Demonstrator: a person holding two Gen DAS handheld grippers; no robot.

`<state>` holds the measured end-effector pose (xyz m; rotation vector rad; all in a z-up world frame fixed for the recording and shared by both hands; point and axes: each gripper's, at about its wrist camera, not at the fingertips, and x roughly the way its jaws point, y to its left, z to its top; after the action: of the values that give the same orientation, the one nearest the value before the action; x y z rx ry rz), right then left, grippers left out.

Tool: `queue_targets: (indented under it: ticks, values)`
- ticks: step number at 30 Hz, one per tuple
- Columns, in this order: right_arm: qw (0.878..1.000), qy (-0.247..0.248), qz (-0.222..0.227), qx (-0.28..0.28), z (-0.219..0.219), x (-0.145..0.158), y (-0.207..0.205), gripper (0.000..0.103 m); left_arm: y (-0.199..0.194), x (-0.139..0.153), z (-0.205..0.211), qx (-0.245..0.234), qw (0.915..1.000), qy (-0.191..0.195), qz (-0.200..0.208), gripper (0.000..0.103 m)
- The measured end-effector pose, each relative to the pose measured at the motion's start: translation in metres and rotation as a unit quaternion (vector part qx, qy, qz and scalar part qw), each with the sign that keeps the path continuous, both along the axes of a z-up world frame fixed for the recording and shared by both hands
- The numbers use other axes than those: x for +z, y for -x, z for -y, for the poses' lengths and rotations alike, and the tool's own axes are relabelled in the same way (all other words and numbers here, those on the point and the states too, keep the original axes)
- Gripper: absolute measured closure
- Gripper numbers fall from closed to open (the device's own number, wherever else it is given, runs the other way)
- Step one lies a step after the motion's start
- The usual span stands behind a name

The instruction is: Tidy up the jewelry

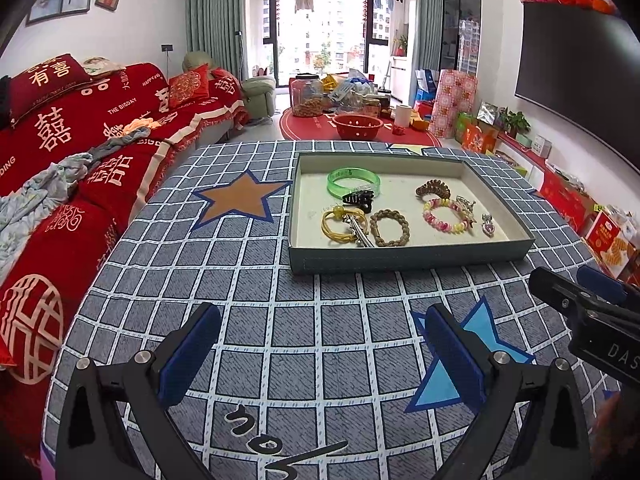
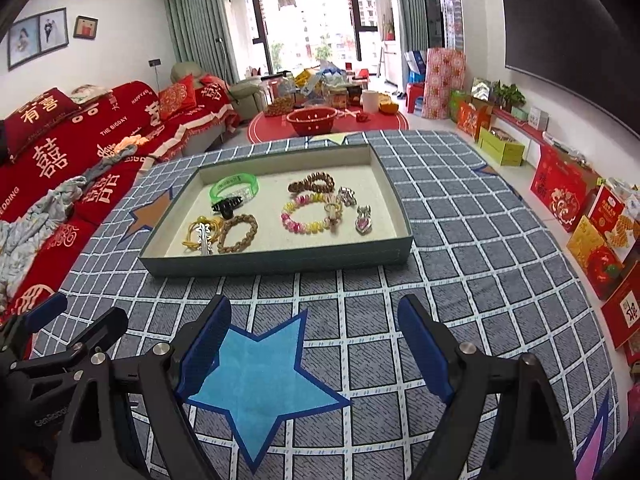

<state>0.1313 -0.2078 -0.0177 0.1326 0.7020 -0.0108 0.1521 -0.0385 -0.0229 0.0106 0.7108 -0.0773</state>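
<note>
A shallow grey-blue tray [image 1: 404, 258] [image 2: 276, 261] sits on the checked tablecloth with jewelry inside. On its left side lie a green bangle [image 1: 353, 181] [image 2: 234, 186], a black hair claw [image 1: 359, 198] [image 2: 227, 206], a yellow hair tie with a silver clip [image 1: 344, 229] [image 2: 202, 234] and a brown braided bracelet [image 1: 390, 228] [image 2: 237, 233]. Its right side holds a brown bead bracelet [image 1: 433, 189] [image 2: 312, 182], a pink and yellow bead bracelet [image 1: 446, 216] [image 2: 306, 214] and a silver heart pendant [image 1: 487, 225] [image 2: 363, 220]. My left gripper [image 1: 320, 356] and right gripper [image 2: 316, 356] are open and empty, short of the tray.
A red sofa [image 1: 80, 152] with clothes lies left of the table. Behind the tray a red round mat [image 1: 352, 126] holds a red bowl, jars and packets. Red and yellow gift boxes [image 2: 592, 232] line the right wall under a dark TV. Star patches mark the cloth.
</note>
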Motion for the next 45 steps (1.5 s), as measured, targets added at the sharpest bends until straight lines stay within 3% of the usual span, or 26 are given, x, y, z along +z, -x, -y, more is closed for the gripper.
queue_targets:
  ticks: [12,45]
  values:
    - [1.000,0.001,0.024,-0.009,0.0020,0.0074,-0.0073,0.016,-0.0085,0.0065,0.0018,0.010,0.9998,-0.003,0.015,0.000]
    - [1.000,0.004,0.024,-0.002,-0.0020,0.0105,-0.0100,0.016,-0.0085,0.0001,0.0059,0.006,0.9999,-0.009,0.005,0.000]
